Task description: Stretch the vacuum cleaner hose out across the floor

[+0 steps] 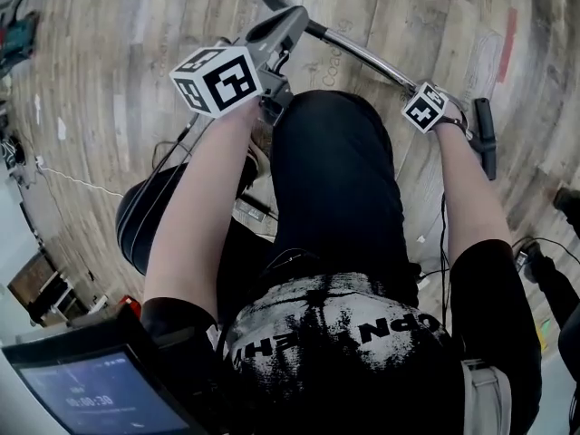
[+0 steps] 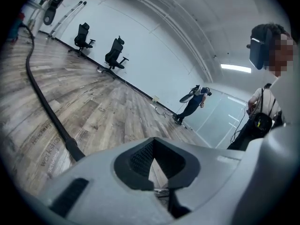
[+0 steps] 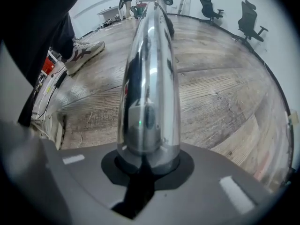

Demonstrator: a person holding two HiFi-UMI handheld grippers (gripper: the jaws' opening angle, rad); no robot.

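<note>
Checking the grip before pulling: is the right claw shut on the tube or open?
Shut on the tube: the right gripper view shows it clamped in the right claw.

Pale wood planks cover the floor (image 1: pixel 109 89), crossed by a thin white cable (image 1: pixel 77 181) and marked with a red strip (image 1: pixel 506 43). A lit screen (image 1: pixel 100 392) sits at the head view's lower left corner. Two black office chairs (image 2: pixel 83 35) (image 2: pixel 116 54) stand along a white wall (image 2: pixel 154 46), well apart from a person (image 2: pixel 193 102) bending forward farther down it. Another person (image 2: pixel 262 116) (carrying a dark bag on a strap) stands at the right edge, under a ceiling light strip (image 2: pixel 236 68). A white sneaker (image 3: pixel 84 54) rests on the planks.
</note>
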